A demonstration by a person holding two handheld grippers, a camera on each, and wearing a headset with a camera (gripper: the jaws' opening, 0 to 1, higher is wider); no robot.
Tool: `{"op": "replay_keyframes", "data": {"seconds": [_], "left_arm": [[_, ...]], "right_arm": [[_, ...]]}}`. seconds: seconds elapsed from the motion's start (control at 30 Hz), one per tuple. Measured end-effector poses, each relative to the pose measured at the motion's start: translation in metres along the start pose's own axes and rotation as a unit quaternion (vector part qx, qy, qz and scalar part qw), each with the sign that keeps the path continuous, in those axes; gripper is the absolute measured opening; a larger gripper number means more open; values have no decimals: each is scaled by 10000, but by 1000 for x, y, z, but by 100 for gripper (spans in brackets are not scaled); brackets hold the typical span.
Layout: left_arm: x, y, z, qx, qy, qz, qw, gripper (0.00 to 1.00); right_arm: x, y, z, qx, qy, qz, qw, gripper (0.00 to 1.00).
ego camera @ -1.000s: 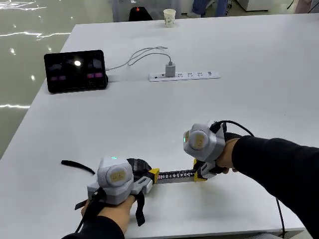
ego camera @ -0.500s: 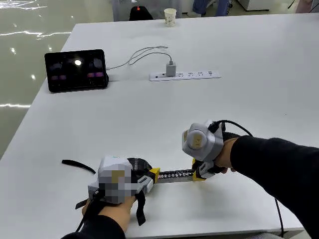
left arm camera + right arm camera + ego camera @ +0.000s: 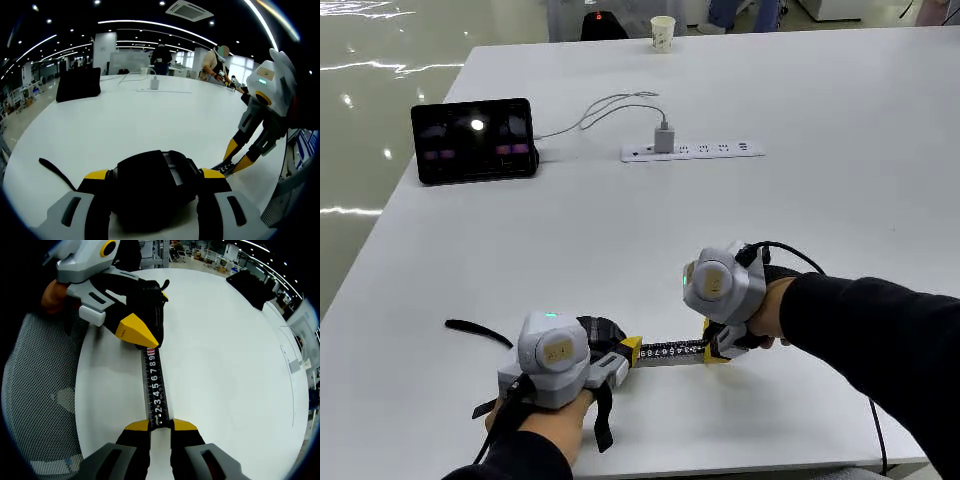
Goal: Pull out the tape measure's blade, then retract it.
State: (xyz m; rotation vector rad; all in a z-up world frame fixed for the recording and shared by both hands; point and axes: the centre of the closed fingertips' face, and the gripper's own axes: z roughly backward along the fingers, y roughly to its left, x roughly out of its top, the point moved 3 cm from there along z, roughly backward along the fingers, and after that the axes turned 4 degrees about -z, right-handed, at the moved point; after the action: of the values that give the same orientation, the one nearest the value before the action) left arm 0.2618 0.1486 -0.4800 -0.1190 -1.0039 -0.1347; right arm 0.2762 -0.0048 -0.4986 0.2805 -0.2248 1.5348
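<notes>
- Right gripper view is showing the black, rounded plastic tape measure case sitting on the white table. Its numbered metal blade is lying flat, drawn out a short way.
- Left gripper is clamping the case between its yellow-tipped jaws, one on each side. Right gripper is pinching the blade's free end, with its jaws closed together on it.
- From where I'm standing, that thin pinch is looking like the weak spot. If the blade slips free, the spring is going to be snapping it back into the case uncontrolled.
- Pulling upward or off line is likely to be kinking the blade. It could also be twisting the case round in the left jaws, which are bearing on curved sides.
- In head view the case is lying close to the table's near edge, so a loosened hold could be sending it over.
- Both dark-sleeved forearms are reaching in low. The left hand is sitting behind its gripper and the right hand is coming in from the side. The two grippers are facing each other along the blade.
- Beside the case a loose black strap is lying on the table. A black tablet and a white power strip are resting well apart from the work.
</notes>
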Motion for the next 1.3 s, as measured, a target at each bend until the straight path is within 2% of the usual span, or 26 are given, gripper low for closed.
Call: {"op": "replay_keyframes", "data": {"seconds": [0.8,1.2,1.3], "left_arm": [[0,0,1,-20,4,50,10000,65],[0,1,1,-43,9,120,9999,65],[0,1,2,-52,4,171,9998,65]], "right_arm": [[6,1,-2,2,-110,-24,9999,11],[10,3,-2,24,-235,-40,9997,11],[12,3,-3,29,-367,-89,9993,11]]}}
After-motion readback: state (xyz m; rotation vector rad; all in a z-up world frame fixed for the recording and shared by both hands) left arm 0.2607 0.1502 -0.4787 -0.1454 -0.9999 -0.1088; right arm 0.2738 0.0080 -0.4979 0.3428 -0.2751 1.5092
